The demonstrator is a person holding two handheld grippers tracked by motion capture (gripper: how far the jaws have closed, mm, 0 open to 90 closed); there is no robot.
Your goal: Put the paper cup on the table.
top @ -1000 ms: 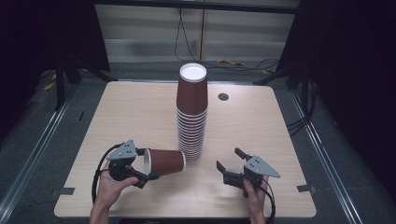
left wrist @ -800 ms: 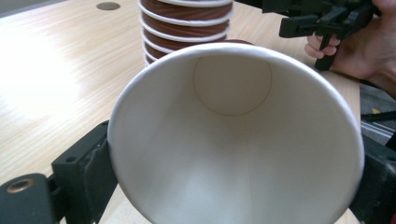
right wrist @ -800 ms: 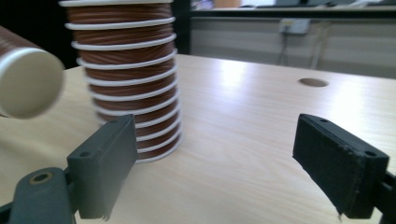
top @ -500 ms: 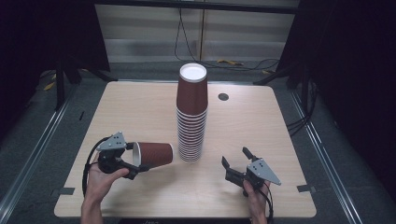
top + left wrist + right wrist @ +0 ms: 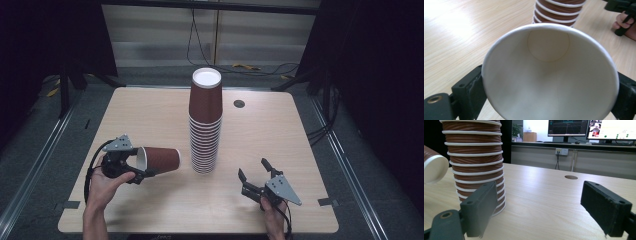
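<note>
A tall stack of upside-down brown paper cups (image 5: 205, 125) stands in the middle of the table (image 5: 150, 115). Left of its base, a single brown cup (image 5: 159, 160) lies on its side in the air. My left gripper (image 5: 142, 162) is shut on that cup at its rim. In the left gripper view the cup's white inside (image 5: 549, 75) faces the camera between both jaws, with the stack (image 5: 560, 12) behind it. My right gripper (image 5: 252, 168) is open near the front right. Its jaws point at the stack (image 5: 474, 157), nothing between them, and the held cup's base (image 5: 434, 167) shows to the left.
A round cable hole (image 5: 239, 103) sits in the tabletop behind and right of the stack. Bare wood runs along the back and the right side of the table. Dark floor and metal rails surround the table. Monitors glow on a desk far behind.
My left gripper has carried the single cup leftward, away from the base of the stack. The right gripper has drifted slightly right and stays open.
</note>
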